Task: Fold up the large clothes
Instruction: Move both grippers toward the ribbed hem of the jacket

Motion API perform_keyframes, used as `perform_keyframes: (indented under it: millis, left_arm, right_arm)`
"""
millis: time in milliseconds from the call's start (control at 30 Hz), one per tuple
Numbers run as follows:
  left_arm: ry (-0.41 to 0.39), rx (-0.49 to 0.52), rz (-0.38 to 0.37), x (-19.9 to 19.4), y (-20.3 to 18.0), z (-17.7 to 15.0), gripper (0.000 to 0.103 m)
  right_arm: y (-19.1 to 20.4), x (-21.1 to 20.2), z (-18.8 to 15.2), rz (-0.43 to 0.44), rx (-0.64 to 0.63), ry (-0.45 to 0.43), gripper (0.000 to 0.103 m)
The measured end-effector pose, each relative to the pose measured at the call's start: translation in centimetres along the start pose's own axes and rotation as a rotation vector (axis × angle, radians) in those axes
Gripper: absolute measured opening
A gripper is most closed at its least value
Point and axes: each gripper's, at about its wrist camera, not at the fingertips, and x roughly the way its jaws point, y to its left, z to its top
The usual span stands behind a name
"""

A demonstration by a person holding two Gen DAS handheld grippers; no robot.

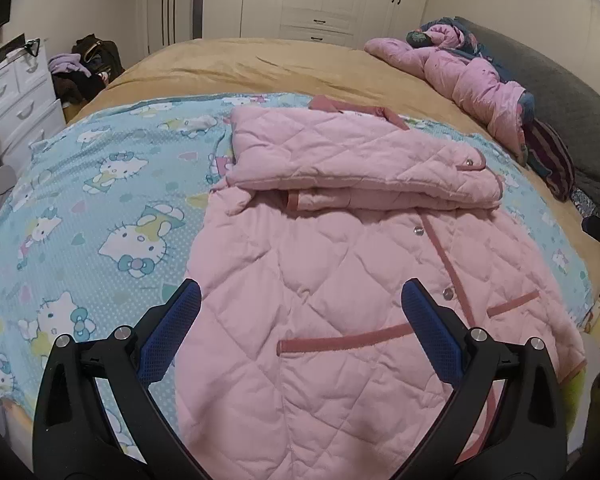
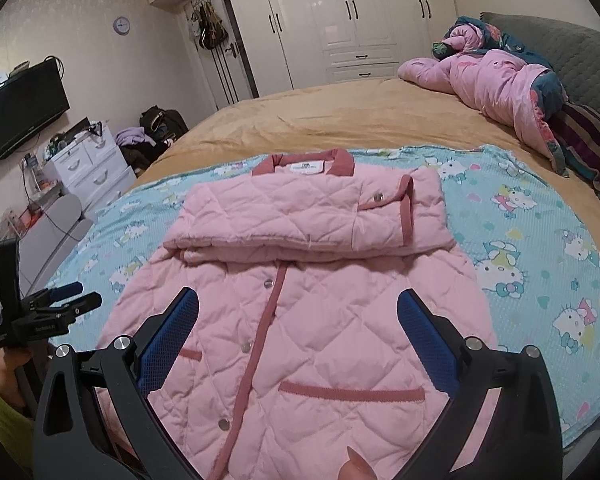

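A pink quilted jacket (image 2: pixel 300 300) lies on the bed (image 2: pixel 340 120), sleeves folded across its chest. Both claws, left (image 1: pixel 300 308) and right (image 2: pixel 298 312), hover spread wide above its lower half, gripping nothing.

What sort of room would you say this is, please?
Most likely a home bedroom: a wide bed with a tan cover, tall glossy white wardrobes, and a black wall-mounted television.
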Motion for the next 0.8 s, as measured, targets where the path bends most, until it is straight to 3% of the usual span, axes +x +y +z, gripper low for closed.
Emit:
perform_keyframes:
  millis: [800]
  left_arm:
    - [0.100, 0.023, 0.025, 1.6, 1.3, -5.4, 0.094]
  right_arm:
    - [-3.8, 1.6, -6.4, -0.069, -0.016, 0.171, 0.099]
